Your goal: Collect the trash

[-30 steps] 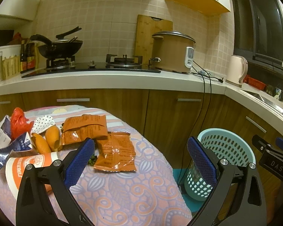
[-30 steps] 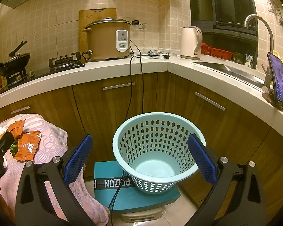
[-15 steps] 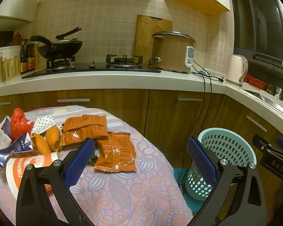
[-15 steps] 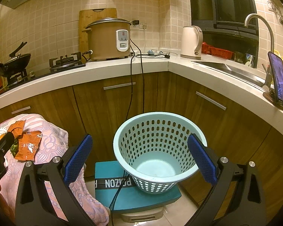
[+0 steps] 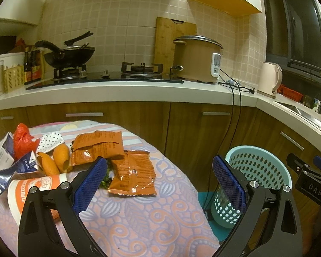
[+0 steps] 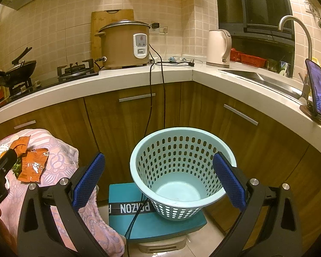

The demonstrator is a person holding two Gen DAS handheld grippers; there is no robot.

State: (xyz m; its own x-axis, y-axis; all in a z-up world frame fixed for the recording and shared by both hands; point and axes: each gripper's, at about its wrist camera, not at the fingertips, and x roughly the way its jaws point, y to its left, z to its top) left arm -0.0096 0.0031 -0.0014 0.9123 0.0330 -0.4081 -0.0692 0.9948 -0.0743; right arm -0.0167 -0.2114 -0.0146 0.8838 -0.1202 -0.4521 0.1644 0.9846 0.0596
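Observation:
Trash lies on a pink patterned tablecloth (image 5: 143,220): two orange snack wrappers (image 5: 132,173) (image 5: 98,145), an orange paper cup (image 5: 30,192) on its side, torn cartons (image 5: 4,167), a red plastic bag (image 5: 21,139) and orange peels (image 5: 61,157). My left gripper (image 5: 159,184) hovers open over the table's near side, empty. A light-blue perforated basket (image 6: 182,169) stands tilted on a teal box (image 6: 139,216). In front of it my right gripper (image 6: 158,181) is open and holds nothing. The wrappers (image 6: 32,167) also show at the left of the right wrist view.
Wooden cabinets (image 5: 139,124) and a white counter (image 5: 117,94) run behind the table. On it sit a wok (image 5: 70,55), a rice cooker (image 6: 126,45) with cords (image 6: 156,98) hanging down near the basket, a kettle (image 6: 219,48), a sink (image 6: 259,79) and a propped phone (image 6: 317,92).

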